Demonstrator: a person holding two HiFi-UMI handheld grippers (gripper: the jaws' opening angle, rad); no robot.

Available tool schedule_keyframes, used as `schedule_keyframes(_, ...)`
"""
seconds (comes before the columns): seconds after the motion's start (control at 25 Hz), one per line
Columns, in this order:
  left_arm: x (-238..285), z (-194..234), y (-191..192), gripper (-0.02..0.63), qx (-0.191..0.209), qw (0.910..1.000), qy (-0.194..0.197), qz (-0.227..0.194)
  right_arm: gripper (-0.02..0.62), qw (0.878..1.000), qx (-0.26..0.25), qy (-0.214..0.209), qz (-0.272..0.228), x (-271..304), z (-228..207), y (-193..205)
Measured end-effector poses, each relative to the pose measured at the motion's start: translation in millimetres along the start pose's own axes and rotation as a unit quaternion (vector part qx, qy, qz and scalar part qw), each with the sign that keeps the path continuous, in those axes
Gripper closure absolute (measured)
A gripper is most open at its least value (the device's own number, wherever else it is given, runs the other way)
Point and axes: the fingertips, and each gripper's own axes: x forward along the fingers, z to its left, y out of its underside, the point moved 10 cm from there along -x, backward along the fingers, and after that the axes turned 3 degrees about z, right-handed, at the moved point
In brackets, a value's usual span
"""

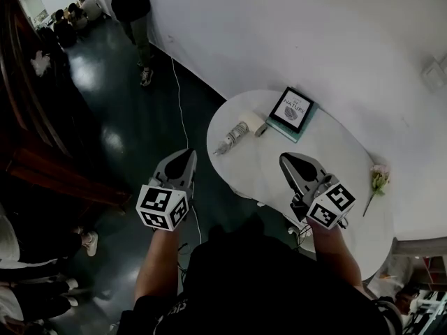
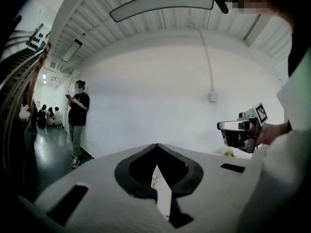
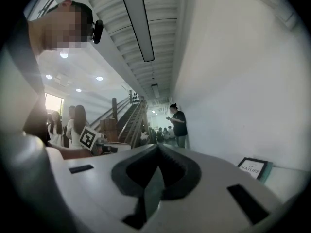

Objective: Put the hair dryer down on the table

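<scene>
Left claw (image 1: 183,155): jaws closed tip to tip with nothing between them. I hold it off the left edge of the bench (image 1: 335,145), over the dark floor (image 1: 133,138). Right claw (image 1: 286,160): jaws likewise pressed together and empty, held above the near part of the white oval bench top. Hair dryer (image 1: 237,135): lies on its side on the bench, beyond my two claws and touched by neither. Its narrow end points toward the bench's left edge and its wider end lies near the book (image 1: 293,110). The book lies flat at the far side of the bench, its dark cover facing up. Flower (image 1: 378,179): a pale bloom on a stem, lying near the right edge, well apart from the hair dryer. White cable (image 1: 183,110): runs across the floor toward the bench. Standing person (image 1: 133,5): by the white wall at the far left.
</scene>
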Motion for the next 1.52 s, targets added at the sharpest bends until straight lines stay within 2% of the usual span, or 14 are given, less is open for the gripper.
schedule_keyframes(0.28, -15, 25, -1, 0.600, -0.005, 0.9988, 0.045, -0.019, 0.591, 0.999, -0.002, 0.038, -0.009, 6, 44, -2)
schedule_keyframes(0.48, -14, 20, 1, 0.600, -0.011, 0.9977, 0.063, -0.024, 0.591, 0.998, -0.037, 0.043, -0.005, -5, 53, -6)
schedule_keyframes(0.72, -9, 6, -12, 0.600, 0.005, 0.9978, 0.061, -0.025, 0.592, 0.997, -0.054, 0.060, -0.021, -21, 36, -17)
schedule_keyframes(1.16, 7, -15, -26, 0.598, 0.007, 0.9987, 0.034, -0.038, 0.592, 0.997, -0.056, 0.041, -0.038, -35, 6, -24)
schedule_keyframes(1.52, 12, -24, -31, 0.597, 0.010, 0.9984, 0.016, -0.053, 0.592, 0.998, -0.052, 0.024, -0.041, -36, -3, -22)
